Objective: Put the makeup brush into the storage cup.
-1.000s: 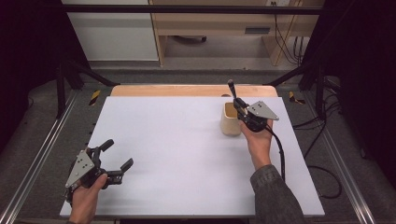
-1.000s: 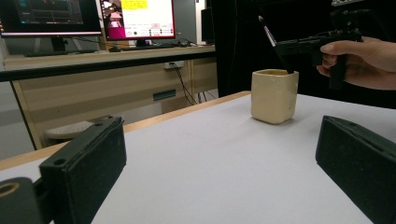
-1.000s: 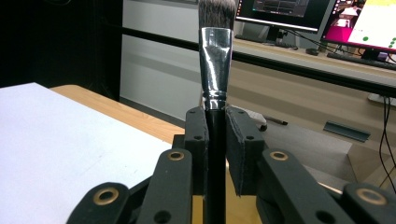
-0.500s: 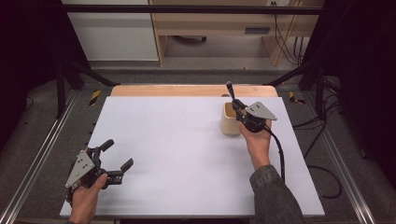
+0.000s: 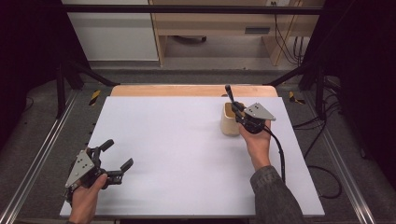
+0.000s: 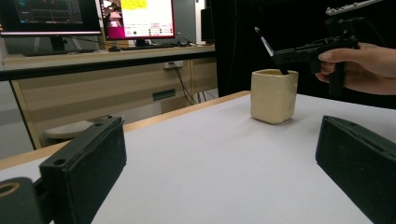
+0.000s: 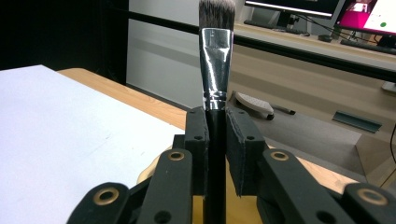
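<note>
The table (image 5: pixel 187 158) is covered by a plain white sheet, with a strip of bare wood left showing along its far edge. Beyond it, desks with lit monitors are seen in the left gripper view, and cables hang at the far right of the high view.

Toward the far right of the sheet a cream cup (image 5: pixel 229 120) stands upright, alone and well apart from the near left corner. The right gripper (image 5: pixel 236 108) is held just beside and above the cup's rim, with the right hand (image 5: pixel 257 142) behind it. Its jaws are clamped narrowly on the black handle of a brush (image 7: pixel 216 70). In the right gripper view the brush is seen rising straight between the pads, silver ferrule and dark bristles uppermost.

The relation that matters is brush to cup: in the left gripper view the brush's long axis is tilted, the bristle end up and away, the handle end pointing down into the cup's mouth. Whether the tip has touched the bottom cannot be told. It is judged that the brush is being set into the cup, and that release would call for the handle to be well inside the rim.

The left gripper (image 5: pixel 116 161) is rested at the near left, far from the cup, its jaws spread wide with nothing between them.
</note>
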Action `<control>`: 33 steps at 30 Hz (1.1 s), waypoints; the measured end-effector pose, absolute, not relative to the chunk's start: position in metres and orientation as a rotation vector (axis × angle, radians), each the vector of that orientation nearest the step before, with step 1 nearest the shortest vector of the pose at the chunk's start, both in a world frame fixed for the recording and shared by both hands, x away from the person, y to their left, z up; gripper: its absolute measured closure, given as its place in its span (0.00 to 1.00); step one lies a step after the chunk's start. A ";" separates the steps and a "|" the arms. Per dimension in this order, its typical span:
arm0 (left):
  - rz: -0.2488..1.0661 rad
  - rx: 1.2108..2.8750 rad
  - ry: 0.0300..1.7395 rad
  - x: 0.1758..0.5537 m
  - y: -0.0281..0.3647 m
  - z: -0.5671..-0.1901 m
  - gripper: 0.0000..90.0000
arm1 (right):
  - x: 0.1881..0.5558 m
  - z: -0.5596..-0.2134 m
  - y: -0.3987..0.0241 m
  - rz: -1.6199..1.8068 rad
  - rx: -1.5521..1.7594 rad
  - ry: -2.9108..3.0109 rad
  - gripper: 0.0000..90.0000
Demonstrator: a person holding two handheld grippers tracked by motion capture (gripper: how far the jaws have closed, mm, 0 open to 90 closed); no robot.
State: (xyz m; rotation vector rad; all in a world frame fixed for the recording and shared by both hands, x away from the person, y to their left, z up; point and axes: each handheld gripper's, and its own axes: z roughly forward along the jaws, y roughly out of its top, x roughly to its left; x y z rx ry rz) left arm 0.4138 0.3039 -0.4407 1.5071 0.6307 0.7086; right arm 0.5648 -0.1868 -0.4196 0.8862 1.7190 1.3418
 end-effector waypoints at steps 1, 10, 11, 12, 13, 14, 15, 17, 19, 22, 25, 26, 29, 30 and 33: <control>0.709 1.507 0.631 0.414 0.304 -0.441 0.02 | 0.565 -0.420 -0.187 1.344 0.893 1.722 0.86; 0.713 1.509 0.627 0.414 0.304 -0.440 0.02 | 0.553 -0.413 -0.189 1.357 0.865 1.732 0.86; 0.713 1.508 0.626 0.413 0.304 -0.440 0.02 | 0.553 -0.413 -0.190 1.357 0.864 1.733 0.86; 0.713 1.509 0.625 0.413 0.304 -0.440 0.02 | 0.552 -0.413 -0.190 1.358 0.866 1.732 0.86; 0.713 1.509 0.625 0.413 0.304 -0.440 0.01 | 0.551 -0.412 -0.191 1.357 0.863 1.732 0.86; 0.713 1.508 0.625 0.413 0.304 -0.440 0.02 | 0.551 -0.412 -0.191 1.357 0.864 1.731 0.86; 0.713 1.508 0.626 0.413 0.304 -0.440 0.02 | 0.550 -0.411 -0.191 1.360 0.864 1.731 0.86; 0.713 1.508 0.627 0.413 0.304 -0.440 0.02 | 0.549 -0.410 -0.191 1.361 0.860 1.733 0.87; 0.716 1.508 0.627 0.413 0.305 -0.440 0.01 | 0.549 -0.409 -0.190 1.365 0.858 1.733 0.87; 0.717 1.505 0.629 0.413 0.305 -0.439 0.01 | 0.548 -0.408 -0.190 1.369 0.857 1.729 0.86; 0.716 1.505 0.632 0.413 0.305 -0.440 0.01 | 0.547 -0.407 -0.189 1.376 0.856 1.727 0.85; 0.716 1.505 0.632 0.413 0.305 -0.440 0.01 | 0.547 -0.406 -0.189 1.380 0.858 1.727 0.85; 0.717 1.507 0.634 0.413 0.305 -0.440 0.01 | 0.545 -0.405 -0.190 1.385 0.854 1.723 0.84; 0.718 1.507 0.635 0.413 0.305 -0.440 0.01 | 0.545 -0.404 -0.190 1.389 0.855 1.720 0.84; 0.721 1.504 0.638 0.413 0.305 -0.440 0.01 | 0.544 -0.404 -0.190 1.393 0.857 1.721 0.84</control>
